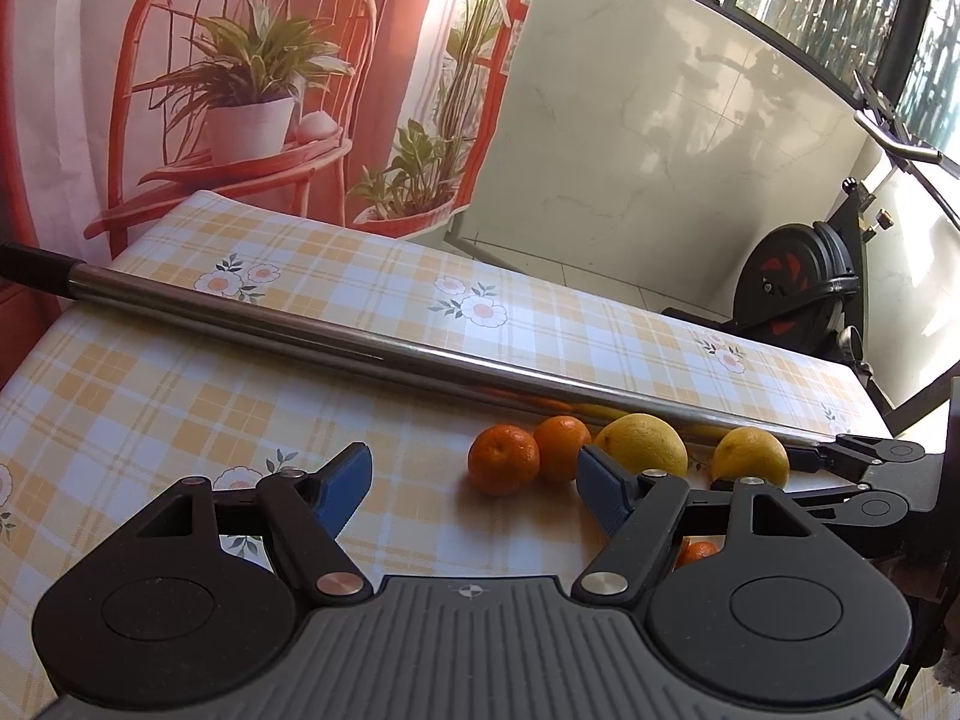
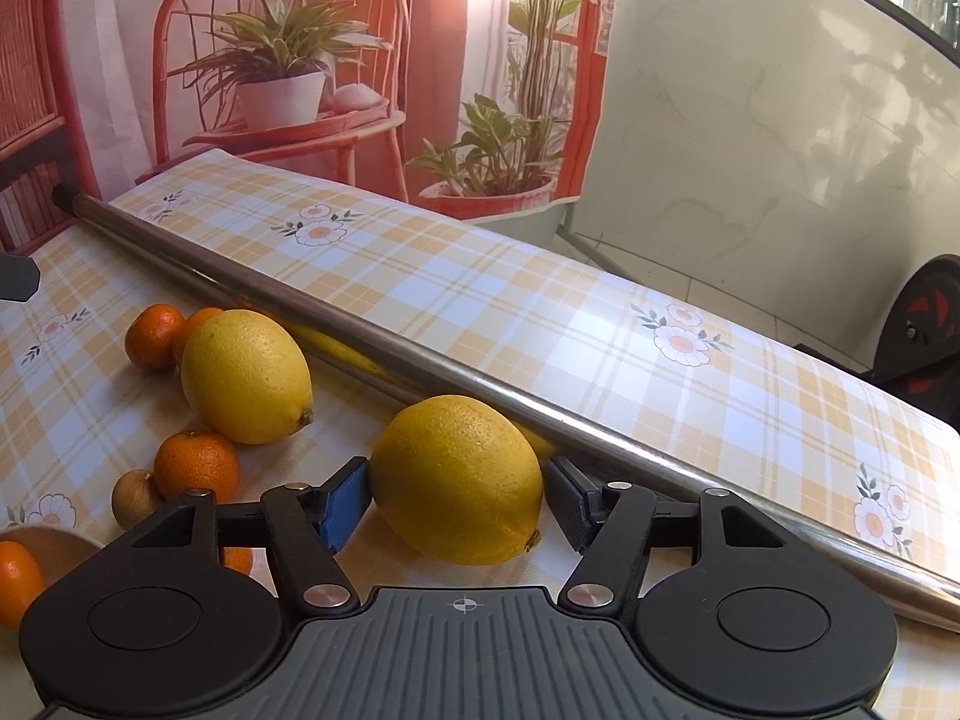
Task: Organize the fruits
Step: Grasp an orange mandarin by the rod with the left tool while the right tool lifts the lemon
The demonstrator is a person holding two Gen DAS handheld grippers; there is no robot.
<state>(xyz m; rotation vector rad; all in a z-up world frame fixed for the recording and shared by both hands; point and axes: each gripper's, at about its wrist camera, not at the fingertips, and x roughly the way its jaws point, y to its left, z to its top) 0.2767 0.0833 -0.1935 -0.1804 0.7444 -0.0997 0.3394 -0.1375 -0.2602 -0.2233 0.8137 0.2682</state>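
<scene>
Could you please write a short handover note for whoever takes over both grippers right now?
Left hand-held gripper: open, empty, facing two small orange mandarins.
Right hand-held gripper: blue pads on either side of a large yellow lemon by the long steel rod; firm contact unclear.
A second yellow lemon, more mandarins and a small brown fruit lie loose on the checked tablecloth.
Done: nothing visibly sorted. Left: nearly everything.

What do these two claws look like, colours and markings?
Both match: the left claw and right claw have blue rectangular finger pads on black linkage arms with silver rivets, two round black discs, and a ribbed grey base with a small crosshair mark.
</scene>
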